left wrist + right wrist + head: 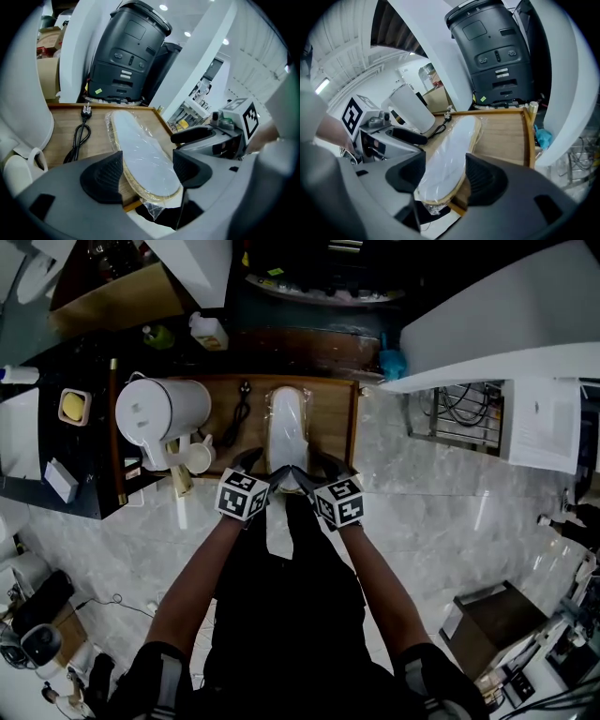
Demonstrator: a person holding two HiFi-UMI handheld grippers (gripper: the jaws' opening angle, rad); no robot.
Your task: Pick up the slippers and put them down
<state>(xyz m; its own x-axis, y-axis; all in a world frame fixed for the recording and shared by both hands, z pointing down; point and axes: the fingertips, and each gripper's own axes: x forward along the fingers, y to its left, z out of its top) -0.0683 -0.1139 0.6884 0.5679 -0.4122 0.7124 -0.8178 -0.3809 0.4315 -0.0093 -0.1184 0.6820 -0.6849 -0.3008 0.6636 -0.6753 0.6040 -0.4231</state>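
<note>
Jaws on the left gripper point(147, 171) and right gripper point(446, 176) are both clamping the heel end of the slipper point(287, 432). It's flat, pale and oval, straw-edged and wrapped in crinkly clear plastic, and it's lying lengthwise over the rimmed wooden tray point(333, 423).

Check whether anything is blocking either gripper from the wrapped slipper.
Nothing visible does. The slipper has its near end held between the jaws of the left gripper and of the right gripper; the power cord lies apart, beside it.
</note>
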